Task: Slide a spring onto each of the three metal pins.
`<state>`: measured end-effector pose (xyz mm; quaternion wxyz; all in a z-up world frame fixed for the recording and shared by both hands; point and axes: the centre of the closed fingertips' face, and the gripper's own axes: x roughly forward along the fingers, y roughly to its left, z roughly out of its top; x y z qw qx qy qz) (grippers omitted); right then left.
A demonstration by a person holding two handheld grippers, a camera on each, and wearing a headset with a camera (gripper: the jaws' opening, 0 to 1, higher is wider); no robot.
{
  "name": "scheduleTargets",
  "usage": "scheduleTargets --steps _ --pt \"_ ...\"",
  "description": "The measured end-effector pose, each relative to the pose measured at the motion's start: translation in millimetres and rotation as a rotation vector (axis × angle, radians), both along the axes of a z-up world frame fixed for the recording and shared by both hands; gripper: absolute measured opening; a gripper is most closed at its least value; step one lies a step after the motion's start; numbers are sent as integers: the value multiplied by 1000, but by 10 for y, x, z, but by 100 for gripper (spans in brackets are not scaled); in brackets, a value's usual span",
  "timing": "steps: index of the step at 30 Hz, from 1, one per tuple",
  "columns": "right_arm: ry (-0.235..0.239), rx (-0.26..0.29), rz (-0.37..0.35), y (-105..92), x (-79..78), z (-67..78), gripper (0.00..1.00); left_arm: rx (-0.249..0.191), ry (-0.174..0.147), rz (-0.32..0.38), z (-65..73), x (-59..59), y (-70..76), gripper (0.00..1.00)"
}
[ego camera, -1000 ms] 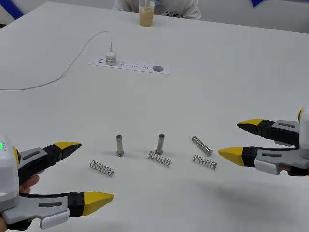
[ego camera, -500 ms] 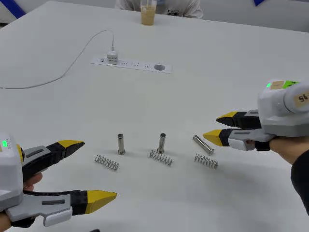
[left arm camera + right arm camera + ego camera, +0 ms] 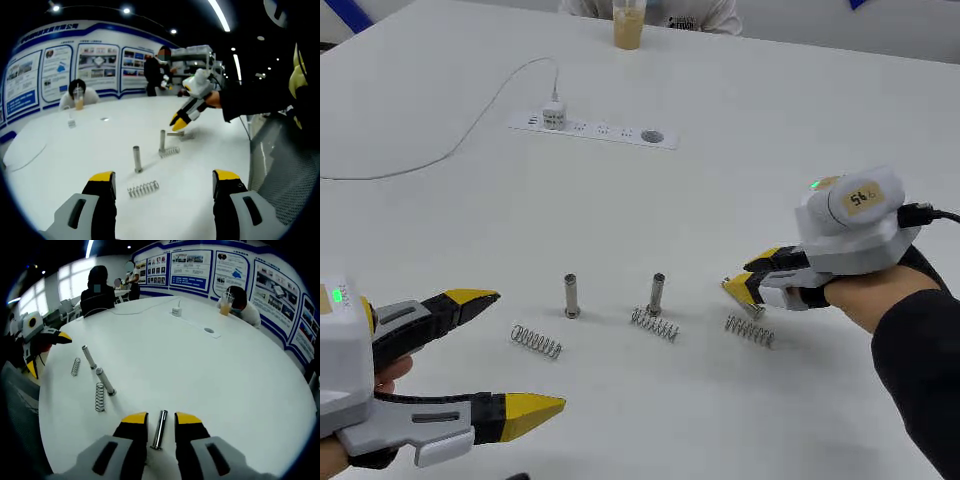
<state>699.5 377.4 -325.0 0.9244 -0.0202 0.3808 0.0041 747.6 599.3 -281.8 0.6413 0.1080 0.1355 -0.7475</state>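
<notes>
- The right gripper (image 3: 748, 275) has swung in from the right edge of the table (image 3: 770, 130) and dropped low, and its jaws stand much closer together than a second ago.
- In the right gripper view those jaws sit on either side of the lying pin (image 3: 160, 429), with a thin gap on each side; they are not clamped on it.
- The left gripper (image 3: 505, 352) stays at the near left, spread wide and holding nothing.
- The springs and the upright pins lie as before, with no spring on any pin.
- The left pin (image 3: 571, 297) and middle pin (image 3: 657, 294) are short, shiny steel cylinders, each standing on a flared foot.
- The left spring (image 3: 535, 341), middle spring (image 3: 653, 325) and right spring (image 3: 750, 331) are thin wire coils lying on their sides, each just in front of a pin.
- The middle spring touches or nearly touches its pin's foot.
- The table is white, smooth and matte.
- Both grippers have pale grey bodies and black jaws with pointed yellow tips.
- A flat white power strip (image 3: 590, 133) with a plug and a thin cable lies farther back, and a clear cup (image 3: 628, 22) of tan drink stands at the far edge.
</notes>
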Motion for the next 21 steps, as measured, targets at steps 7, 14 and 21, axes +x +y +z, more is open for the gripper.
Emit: scheduleTargets --steps 7,14,21 --pt "46 14 -20 -5 51 -97 17 -1 4 5 -10 13 1 81" --pt "69 41 -38 -8 62 -178 14 2 9 8 -28 13 17 81" --pt "81 54 -42 -15 70 -212 11 4 11 13 -24 28 20 80"
